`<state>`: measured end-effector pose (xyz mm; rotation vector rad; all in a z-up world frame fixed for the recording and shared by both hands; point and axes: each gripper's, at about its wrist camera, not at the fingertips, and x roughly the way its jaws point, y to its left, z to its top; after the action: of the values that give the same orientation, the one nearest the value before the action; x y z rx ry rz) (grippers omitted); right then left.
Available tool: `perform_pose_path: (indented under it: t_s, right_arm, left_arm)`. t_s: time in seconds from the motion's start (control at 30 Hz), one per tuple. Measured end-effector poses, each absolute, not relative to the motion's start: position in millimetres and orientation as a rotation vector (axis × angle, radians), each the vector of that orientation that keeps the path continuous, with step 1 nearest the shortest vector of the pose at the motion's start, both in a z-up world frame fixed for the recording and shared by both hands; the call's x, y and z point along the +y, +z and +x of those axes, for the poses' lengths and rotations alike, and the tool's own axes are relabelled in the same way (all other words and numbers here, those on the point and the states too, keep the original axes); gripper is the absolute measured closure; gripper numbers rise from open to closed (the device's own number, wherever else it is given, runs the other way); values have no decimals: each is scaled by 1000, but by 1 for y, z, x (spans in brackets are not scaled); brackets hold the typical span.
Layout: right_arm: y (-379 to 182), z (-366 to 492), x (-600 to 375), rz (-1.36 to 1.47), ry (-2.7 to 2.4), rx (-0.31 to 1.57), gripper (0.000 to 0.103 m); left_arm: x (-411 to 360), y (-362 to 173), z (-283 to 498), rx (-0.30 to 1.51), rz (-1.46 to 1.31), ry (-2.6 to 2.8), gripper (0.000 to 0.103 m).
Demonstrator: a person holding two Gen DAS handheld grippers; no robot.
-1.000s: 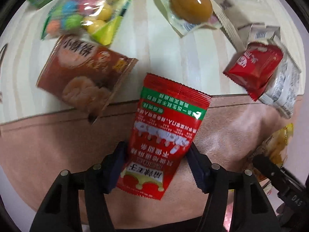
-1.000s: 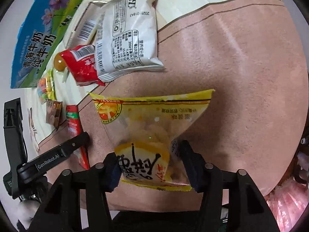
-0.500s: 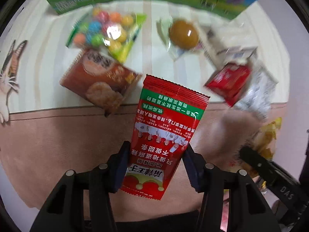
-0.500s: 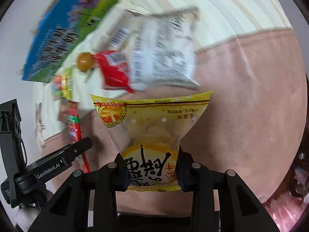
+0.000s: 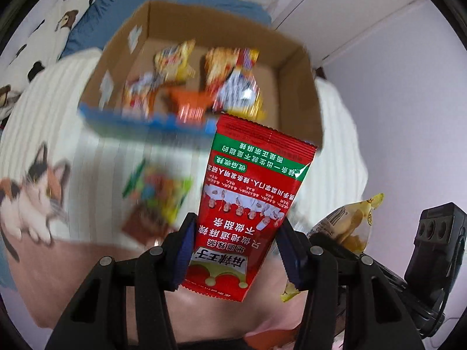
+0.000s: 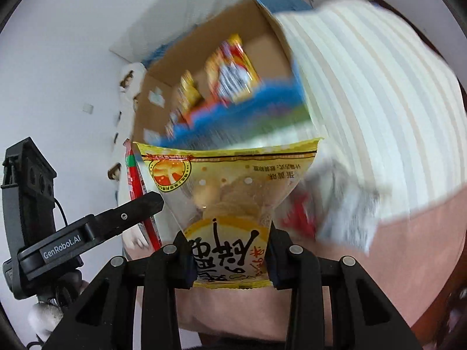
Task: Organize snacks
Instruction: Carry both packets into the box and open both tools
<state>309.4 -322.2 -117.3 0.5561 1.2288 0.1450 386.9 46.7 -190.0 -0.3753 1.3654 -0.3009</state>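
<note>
The left tongs [image 5: 235, 250] pinch a red packet [image 5: 251, 201]; the right tongs [image 6: 230, 258] pinch a yellow bag [image 6: 227, 192]. Both have risen off the striped surface [image 6: 379, 102] since a second ago, angled down, the cardboard box [image 5: 294, 67] of snacks now beyond.

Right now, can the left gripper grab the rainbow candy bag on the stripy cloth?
Probably not yet. The left gripper is already shut on the red snack packet, so its jaws are full. The candy bag lies uncovered, but the packet must go first.

Both tongs clamped tighter, lifted red packet [image 5: 254, 201] and yellow bag [image 6: 230, 204] off the bedspread; cardboard box [image 5: 294, 87] of snacks now in view.
</note>
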Motion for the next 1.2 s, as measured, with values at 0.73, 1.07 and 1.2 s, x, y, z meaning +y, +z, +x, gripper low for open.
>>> perform_pose_path:
  t_s: [0.73,1.07,1.2]
  right_arm:
    - [-136,588,-322,224,-6,1369,65]
    - [-175,624,-323,185,-32,1464,9]
    - [-185,623,-319,179,-21,1489,9]
  left_arm:
    - [94,-250,645,1545,-313,3,52]
    - [95,-286,666,1590,-287,36,12]
    - [94,-289,663,1585,-283,28,12]
